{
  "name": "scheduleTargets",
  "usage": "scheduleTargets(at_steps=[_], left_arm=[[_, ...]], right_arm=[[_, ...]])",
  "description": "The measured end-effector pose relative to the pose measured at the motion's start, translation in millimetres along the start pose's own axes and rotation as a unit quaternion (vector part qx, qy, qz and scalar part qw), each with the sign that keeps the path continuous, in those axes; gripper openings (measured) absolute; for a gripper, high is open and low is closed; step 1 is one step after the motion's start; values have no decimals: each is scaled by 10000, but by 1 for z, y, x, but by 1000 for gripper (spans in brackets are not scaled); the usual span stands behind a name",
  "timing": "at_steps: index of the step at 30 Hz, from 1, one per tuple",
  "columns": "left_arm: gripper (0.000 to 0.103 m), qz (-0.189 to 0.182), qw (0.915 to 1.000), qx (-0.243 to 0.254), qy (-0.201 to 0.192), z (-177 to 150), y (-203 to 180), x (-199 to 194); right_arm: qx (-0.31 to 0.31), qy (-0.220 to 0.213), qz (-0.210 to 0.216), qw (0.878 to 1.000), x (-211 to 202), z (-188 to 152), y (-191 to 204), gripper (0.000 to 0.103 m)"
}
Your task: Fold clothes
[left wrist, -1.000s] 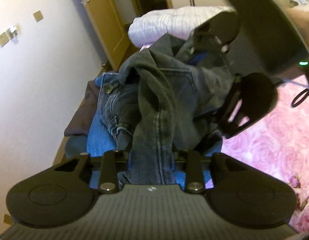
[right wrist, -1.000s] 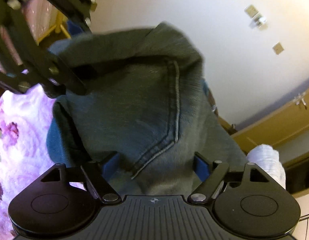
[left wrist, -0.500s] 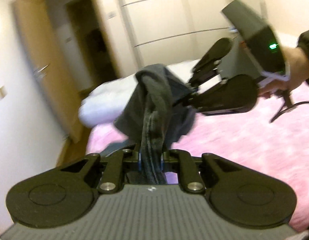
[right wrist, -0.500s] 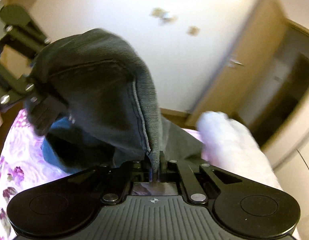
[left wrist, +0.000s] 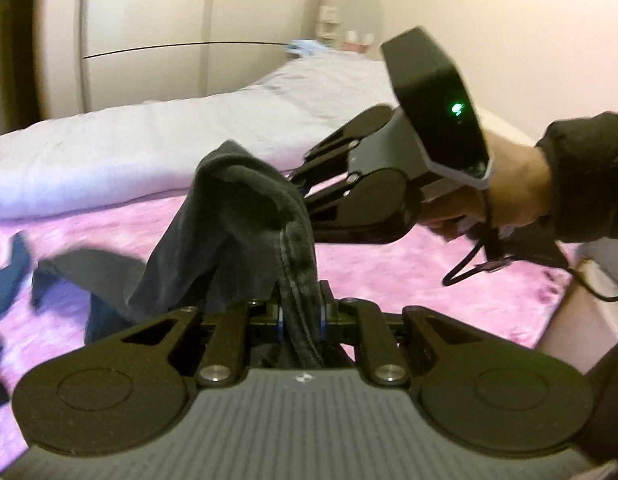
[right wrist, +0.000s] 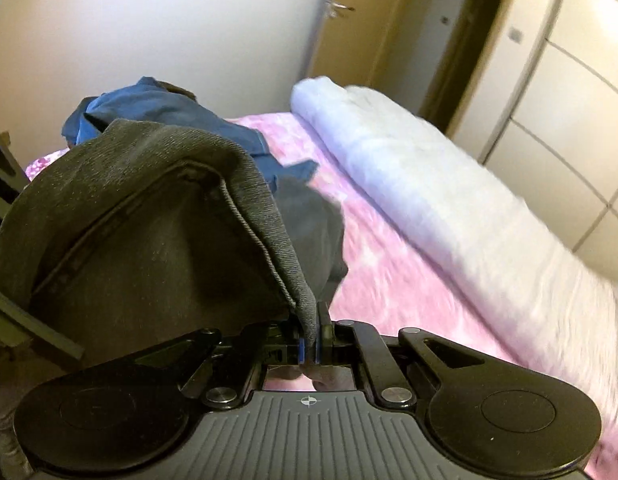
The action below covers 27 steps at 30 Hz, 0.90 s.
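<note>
Lifted off the clothes pile, grey jeans point(left wrist: 245, 216) now hang above the pink bed point(left wrist: 389, 272), the left gripper point(left wrist: 301, 316) and right gripper point(right wrist: 309, 340) each clamping an edge between narrow fingers.

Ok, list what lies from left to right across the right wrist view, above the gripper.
Grey jeans clamped in the right gripper → pink bedspread → rolled white quilt → cream wardrobe.
</note>
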<state>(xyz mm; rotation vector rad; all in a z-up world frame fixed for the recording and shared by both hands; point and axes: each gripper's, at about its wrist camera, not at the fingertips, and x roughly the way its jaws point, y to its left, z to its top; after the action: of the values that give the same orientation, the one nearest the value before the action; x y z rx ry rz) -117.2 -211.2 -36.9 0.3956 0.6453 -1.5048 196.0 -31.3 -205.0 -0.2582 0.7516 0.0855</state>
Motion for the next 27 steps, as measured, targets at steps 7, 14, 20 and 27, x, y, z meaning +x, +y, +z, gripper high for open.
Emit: scheduleTargets(at_steps=[7,14,20,27], left_arm=[[11,-921,9931,726,50,65,-65,70],[26,-1840,9822,-136,362,137,-30,187],[60,-1233,9910,-67,516,111,74,187],[59,-112,9673,1610,1956,13,137,241]], right_arm=[[563,20,-147,9983,-48,-28,-68,3],[2006,813,-1566,9637,-60,-79,-172,35],[3840,1288,-2464,8805,-112,-172,-156,56],[5487,1658,-2204,7892,-83,-190,-66,68]])
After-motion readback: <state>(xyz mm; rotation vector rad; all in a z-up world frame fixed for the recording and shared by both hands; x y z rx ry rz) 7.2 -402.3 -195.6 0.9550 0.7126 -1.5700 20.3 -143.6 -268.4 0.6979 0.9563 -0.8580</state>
